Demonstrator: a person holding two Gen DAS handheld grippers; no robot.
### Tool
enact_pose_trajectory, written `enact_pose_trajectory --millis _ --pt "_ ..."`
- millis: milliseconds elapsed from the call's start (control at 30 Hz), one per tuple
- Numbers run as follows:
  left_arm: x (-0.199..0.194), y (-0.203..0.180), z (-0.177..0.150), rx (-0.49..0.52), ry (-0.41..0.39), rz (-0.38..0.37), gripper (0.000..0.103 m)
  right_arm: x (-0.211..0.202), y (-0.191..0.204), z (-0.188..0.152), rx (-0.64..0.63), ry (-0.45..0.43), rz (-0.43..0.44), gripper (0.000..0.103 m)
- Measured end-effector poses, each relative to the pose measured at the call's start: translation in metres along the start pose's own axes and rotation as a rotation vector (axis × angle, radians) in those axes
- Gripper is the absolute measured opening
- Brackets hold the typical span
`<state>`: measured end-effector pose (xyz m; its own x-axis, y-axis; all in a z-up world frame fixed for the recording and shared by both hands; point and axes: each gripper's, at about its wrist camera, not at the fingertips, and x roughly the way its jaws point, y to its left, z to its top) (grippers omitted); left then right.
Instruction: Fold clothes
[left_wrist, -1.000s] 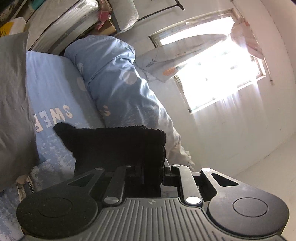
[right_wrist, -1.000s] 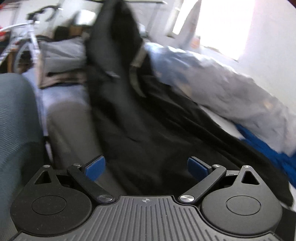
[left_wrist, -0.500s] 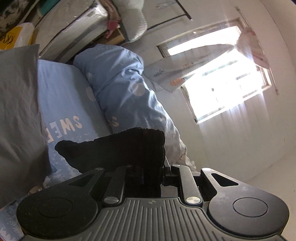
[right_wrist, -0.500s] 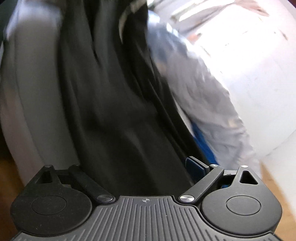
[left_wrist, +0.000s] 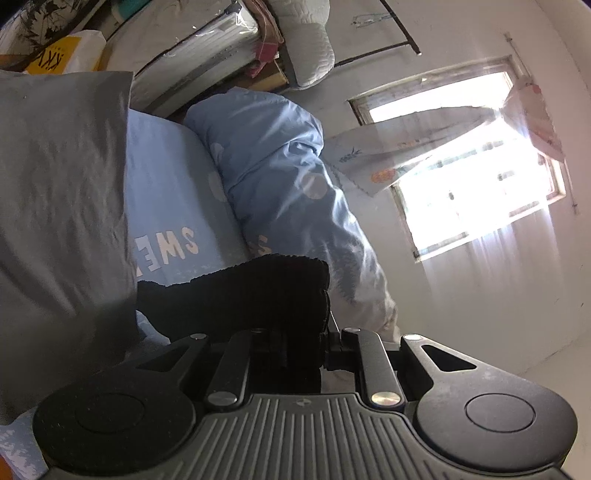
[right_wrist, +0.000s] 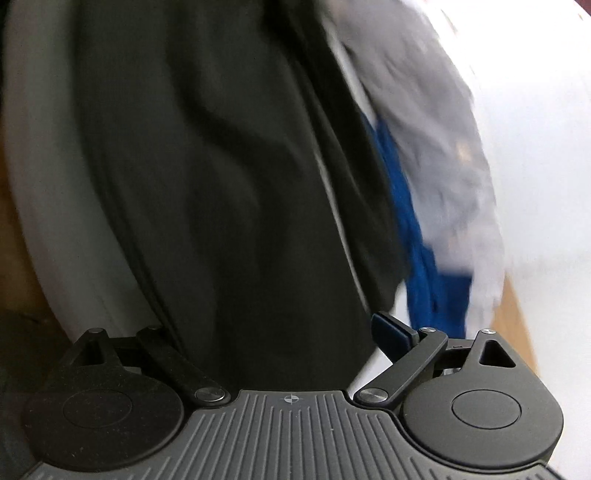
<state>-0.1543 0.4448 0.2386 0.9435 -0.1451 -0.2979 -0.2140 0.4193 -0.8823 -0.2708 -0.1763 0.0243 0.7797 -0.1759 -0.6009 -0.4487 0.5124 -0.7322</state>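
Bedroom: bed (left_wrist: 166, 192) with blue sheet, window (left_wrist: 476, 184) behind. Left view has swung further toward the shelves. Left gripper (left_wrist: 295, 343) clamped on the black garment (right_wrist: 229, 184), which hangs lengthwise down before the right gripper (right_wrist: 280, 339), fingers spread wide; blurred.

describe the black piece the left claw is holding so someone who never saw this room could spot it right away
Start at the bright window, then drop to the blue duvet bundled on the bed below it. In front of that bundle, the left claw is shut on a black ribbed cuff. It is the only black, ridged knit fabric there; the sheet and pillow beside it are pale blue or grey.
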Motion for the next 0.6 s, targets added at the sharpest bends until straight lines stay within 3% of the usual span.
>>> enact_pose_trajectory --millis 67,100,133,200,467,600 --pt "0.001 0.004 -0.004 -0.002 -0.006 0.018 0.019 0.006 -0.009 -0.016 -0.009 0.030 0.010 0.086" --pt "0.000 0.006 -0.006 -0.007 -0.011 0.028 0.019 0.009 -0.014 -0.024 -0.014 0.044 0.015 0.071" --pt "0.000 0.008 -0.008 -0.011 -0.015 0.037 0.019 0.011 -0.018 -0.032 -0.018 0.059 0.020 0.039" --pt "-0.001 0.011 -0.009 -0.015 -0.025 0.055 0.019 0.018 -0.024 -0.047 -0.033 0.080 0.028 0.006" --pt "-0.023 0.019 -0.011 -0.032 -0.066 0.104 0.019 -0.002 -0.059 -0.049 -0.030 0.022 0.044 0.003" --pt "-0.047 0.026 -0.018 -0.043 -0.083 0.065 0.018 -0.038 -0.095 -0.049 -0.014 -0.009 0.111 0.003"
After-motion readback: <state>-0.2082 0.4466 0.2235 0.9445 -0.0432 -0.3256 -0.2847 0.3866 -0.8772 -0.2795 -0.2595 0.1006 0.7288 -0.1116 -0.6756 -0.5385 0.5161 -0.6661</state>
